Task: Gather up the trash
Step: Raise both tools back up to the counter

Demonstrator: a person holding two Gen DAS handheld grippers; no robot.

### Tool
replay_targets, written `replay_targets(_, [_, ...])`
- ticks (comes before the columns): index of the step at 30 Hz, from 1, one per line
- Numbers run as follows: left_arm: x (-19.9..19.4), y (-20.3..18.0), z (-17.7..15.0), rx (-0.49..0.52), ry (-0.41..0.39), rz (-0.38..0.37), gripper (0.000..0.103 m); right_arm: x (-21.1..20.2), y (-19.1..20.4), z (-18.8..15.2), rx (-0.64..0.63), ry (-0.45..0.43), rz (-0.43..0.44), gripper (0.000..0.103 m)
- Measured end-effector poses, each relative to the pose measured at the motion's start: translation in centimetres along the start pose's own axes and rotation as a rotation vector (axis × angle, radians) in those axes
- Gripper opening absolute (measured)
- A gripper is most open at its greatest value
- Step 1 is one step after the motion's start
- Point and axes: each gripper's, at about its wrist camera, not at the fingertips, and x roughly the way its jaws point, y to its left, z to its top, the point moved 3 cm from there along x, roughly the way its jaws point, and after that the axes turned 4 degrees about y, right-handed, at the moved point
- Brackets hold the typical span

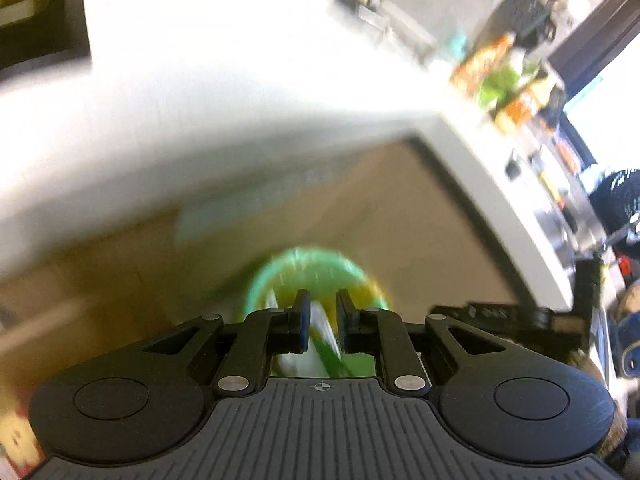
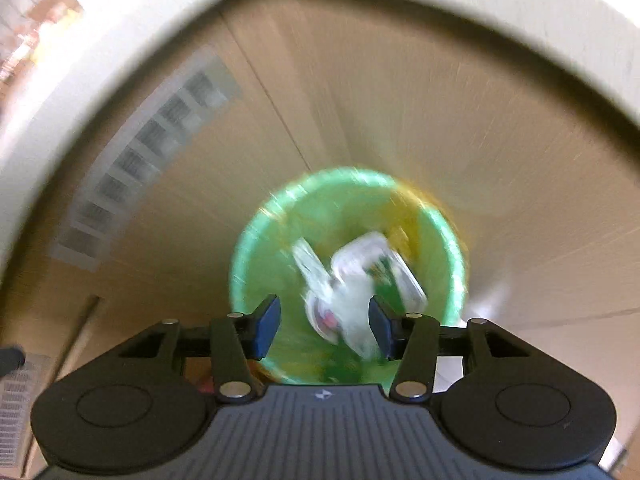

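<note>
I'm looking down my right gripper (image 2: 324, 322) and its blue pads (image 2: 267, 326) are standing spread wide, nothing between them. Just past the fingertips, inside the green bin (image 2: 276, 248), a crumpled clear plastic wrapper (image 2: 352, 280) is lying, or maybe tumbling; the blur makes it hard to say, and I can't tell whether it is touching bottom. So I'm reading this as the drop step: this piece looks released over the bin.

My left gripper (image 1: 322, 320) is narrowed to a slim gap and is pinching a pale, green-edged piece of trash (image 1: 320, 332) between its fingers; what exactly it is, I can't make out. Beyond that gripper the same green bin (image 1: 276, 276) is sitting on the brown floor (image 1: 380, 208), directly ahead of the tips, with a streak of yellow along its far rim.

Outward from the bin, the white tabletop edge (image 1: 500, 200) is curving above it, and packets and clutter (image 1: 500, 76) are lying on the table well away.

My judgement: the left load goes next. That calls for centring those fingers over the bin mouth, then spreading them so the piece falls inside, not onto the rim.
</note>
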Motion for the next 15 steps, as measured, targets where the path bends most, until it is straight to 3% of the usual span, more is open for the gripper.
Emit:
replay_targets(7, [-5.0,-0.8,5.6,0.032,-0.180,-0.036,0.016,-8.4,6.9,4.0,-0.081,-0.238,0.094,0.049])
replay_targets(12, [-4.6,-0.8,8.4,0.070,-0.198,-0.060,0.016,-11.2,11.2,7.0,-0.114,-0.330,0.116,0.049])
replay_targets(15, [-3.8,0.0,10.4,0.079,-0.198,-0.012,0.016,-11.1,14.0,9.2,-0.136,-0.335,0.097,0.049])
